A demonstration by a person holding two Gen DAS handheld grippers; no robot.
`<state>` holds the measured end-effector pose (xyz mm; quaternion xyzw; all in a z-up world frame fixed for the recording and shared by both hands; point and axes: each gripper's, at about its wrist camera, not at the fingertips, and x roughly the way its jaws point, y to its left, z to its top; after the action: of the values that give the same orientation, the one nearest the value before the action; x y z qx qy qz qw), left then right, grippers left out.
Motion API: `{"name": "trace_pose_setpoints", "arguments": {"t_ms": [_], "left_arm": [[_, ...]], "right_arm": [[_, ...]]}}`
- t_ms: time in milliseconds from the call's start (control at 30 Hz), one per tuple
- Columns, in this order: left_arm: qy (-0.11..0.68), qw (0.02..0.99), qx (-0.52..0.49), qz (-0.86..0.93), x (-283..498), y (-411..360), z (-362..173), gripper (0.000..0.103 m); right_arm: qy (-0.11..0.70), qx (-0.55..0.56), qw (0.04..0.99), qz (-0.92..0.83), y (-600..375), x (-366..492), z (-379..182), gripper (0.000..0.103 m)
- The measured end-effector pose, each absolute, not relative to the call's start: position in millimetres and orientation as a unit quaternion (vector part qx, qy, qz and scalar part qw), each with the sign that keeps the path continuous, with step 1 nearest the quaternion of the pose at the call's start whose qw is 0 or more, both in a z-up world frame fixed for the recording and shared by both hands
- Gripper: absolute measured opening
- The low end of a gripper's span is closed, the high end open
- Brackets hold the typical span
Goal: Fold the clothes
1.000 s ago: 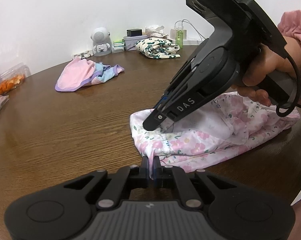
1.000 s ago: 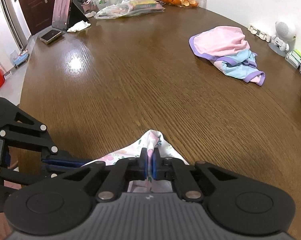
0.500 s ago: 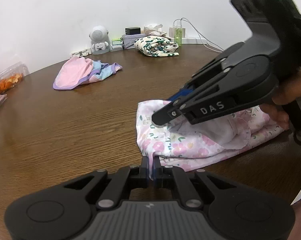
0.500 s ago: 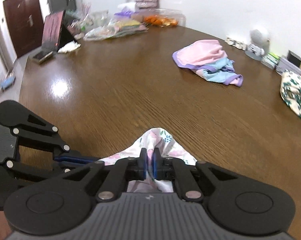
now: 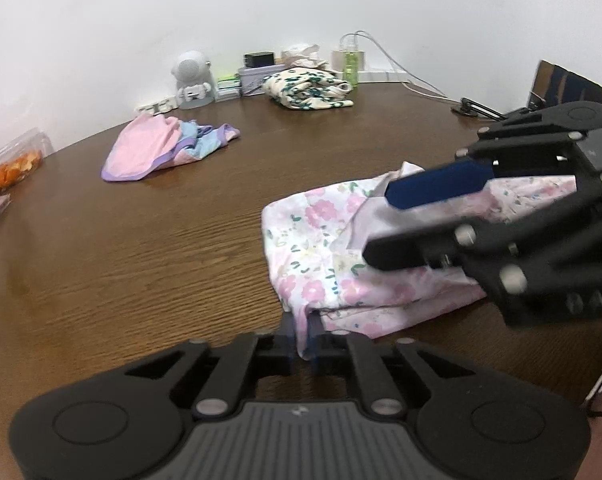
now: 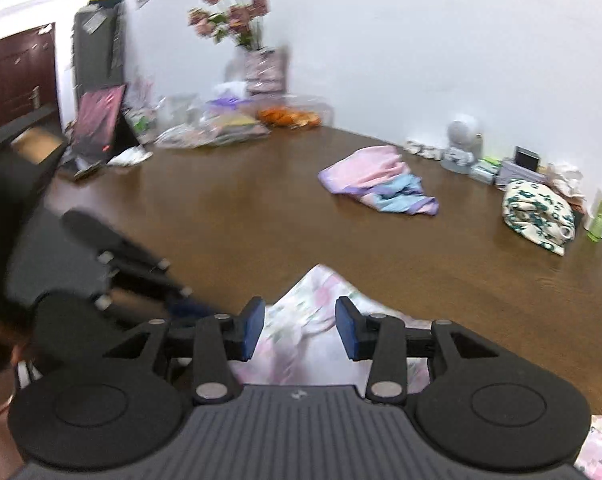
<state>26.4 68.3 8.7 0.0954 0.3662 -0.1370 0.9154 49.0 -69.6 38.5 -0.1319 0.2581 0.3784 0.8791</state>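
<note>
Right gripper [image 6: 299,328] has let go: its blue pads, clamped on the floral garment [image 5: 321,236] half a second ago, now stand apart above it. Left gripper [image 5: 303,338] still pinches the near corner, lower centre of frame. The "DAS" lettering is no longer readable. Only the right view shows flowers [image 6: 231,12] upper left, blurred, possibly artificial.

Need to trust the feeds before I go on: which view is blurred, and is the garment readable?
Right wrist view: smeared, far clutter and left gripper soft. Left wrist view: sharper; garment print readable, right gripper blurred, fisheye bends the table edge.
</note>
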Motion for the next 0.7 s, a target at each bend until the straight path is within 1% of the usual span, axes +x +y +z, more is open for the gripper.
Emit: {"name": "trace_pose_setpoints", "arguments": {"t_ms": [167,200,267,433,700], "left_arm": [[0.353,0.914,0.134,-0.147,25.4,64.0,18.1,0.002],[0.350,0.914,0.143,-0.148,25.4,62.5,20.0,0.002],[0.346,0.912,0.161,-0.151,25.7,59.4,23.2,0.002],[0.336,0.905,0.203,-0.163,26.0,50.1,31.2,0.003],[0.320,0.903,0.220,-0.182,24.8,42.9,43.7,0.003]], "right_arm": [[0.250,-0.186,0.857,0.410,-62.8,31.1,36.5,0.040],[0.247,-0.198,0.853,0.415,-60.2,28.0,35.1,0.041],[0.239,-0.233,0.845,0.417,-51.9,22.8,28.2,0.046],[0.213,-0.309,0.838,0.396,-31.0,11.0,12.4,0.047],[0.201,-0.334,0.859,0.332,-13.8,8.4,1.9,0.046]]}}
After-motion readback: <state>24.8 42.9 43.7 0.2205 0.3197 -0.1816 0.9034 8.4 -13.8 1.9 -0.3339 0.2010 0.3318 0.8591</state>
